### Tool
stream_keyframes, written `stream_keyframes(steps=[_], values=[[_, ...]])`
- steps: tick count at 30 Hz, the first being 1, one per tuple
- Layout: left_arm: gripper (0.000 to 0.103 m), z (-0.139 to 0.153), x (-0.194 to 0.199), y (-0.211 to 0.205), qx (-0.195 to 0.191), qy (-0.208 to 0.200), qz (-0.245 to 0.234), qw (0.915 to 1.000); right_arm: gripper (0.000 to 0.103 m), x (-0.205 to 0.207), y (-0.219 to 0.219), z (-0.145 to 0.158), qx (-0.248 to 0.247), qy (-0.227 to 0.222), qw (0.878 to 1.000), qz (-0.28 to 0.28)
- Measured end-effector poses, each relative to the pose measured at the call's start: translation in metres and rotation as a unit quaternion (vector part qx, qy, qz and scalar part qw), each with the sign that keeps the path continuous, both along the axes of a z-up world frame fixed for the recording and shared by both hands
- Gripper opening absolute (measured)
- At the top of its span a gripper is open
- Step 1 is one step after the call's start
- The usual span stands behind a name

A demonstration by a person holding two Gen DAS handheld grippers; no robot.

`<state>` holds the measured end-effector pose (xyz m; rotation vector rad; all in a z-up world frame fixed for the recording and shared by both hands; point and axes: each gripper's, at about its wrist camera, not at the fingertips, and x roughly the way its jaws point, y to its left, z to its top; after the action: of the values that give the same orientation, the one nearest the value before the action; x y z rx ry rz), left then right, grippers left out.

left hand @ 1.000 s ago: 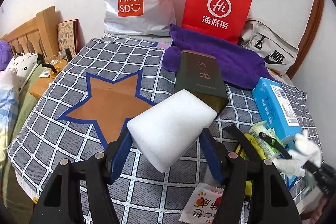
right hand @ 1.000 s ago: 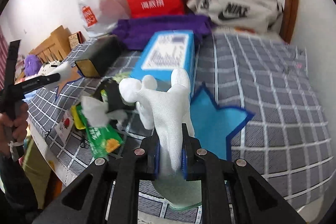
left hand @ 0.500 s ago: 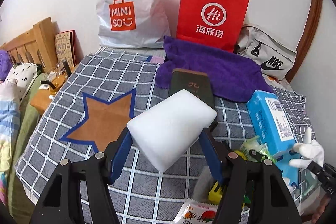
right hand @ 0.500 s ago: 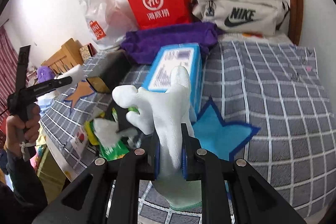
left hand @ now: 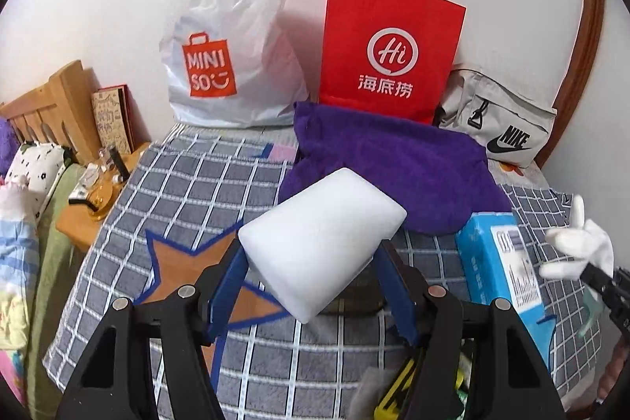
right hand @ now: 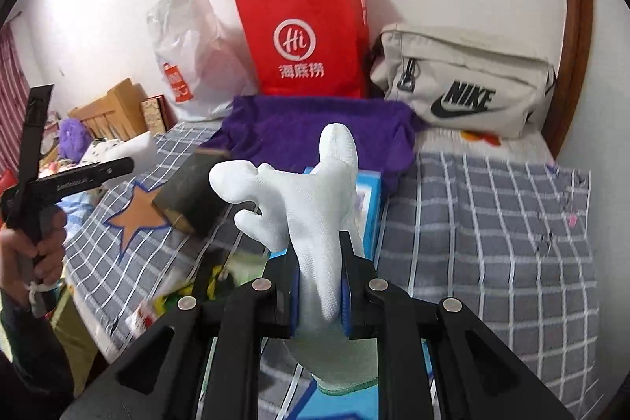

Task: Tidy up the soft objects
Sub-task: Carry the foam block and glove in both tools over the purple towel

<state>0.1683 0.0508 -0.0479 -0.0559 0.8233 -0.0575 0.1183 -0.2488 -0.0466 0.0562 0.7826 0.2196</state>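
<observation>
While my left gripper point(left hand: 315, 274) clamps its blue pads on the white foam block point(left hand: 321, 241), my right gripper point(right hand: 319, 286) pinches a white glove point(right hand: 311, 207) at the palm, its digits sticking up. Both hang above the grey checked blanket point(right hand: 492, 223). Under the block lie one orange star patch point(left hand: 185, 262) and a dark box point(right hand: 189, 191); beside it sits one blue tissue pack point(left hand: 498, 262). Farther back spreads one purple towel point(left hand: 393, 160), blocking the way to three bags against the wall: a white plastic bag point(left hand: 228, 38), a red paper bag point(left hand: 390, 46) and a beige pouch point(right hand: 464, 85). Blurred packets point(right hand: 177, 294) litter the near edge.
</observation>
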Motion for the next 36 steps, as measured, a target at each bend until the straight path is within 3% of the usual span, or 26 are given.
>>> stream_keyframes(steps=[11,26,36], values=[[0.064,0.007,0.063,-0.02,0.002,0.002,-0.021,0.9998,0.016,0.088,0.002,0.007,0.015,0.01,1.0,-0.001],[0.064,-0.014,0.152,-0.039,0.017,0.029,-0.024,0.9992,0.016,0.195,0.008,-0.007,0.002,0.026,1.0,0.016],[0.064,-0.038,0.206,-0.048,0.015,0.053,-0.021,0.9983,0.019,0.241,-0.001,-0.041,0.003,0.06,0.998,0.014]])
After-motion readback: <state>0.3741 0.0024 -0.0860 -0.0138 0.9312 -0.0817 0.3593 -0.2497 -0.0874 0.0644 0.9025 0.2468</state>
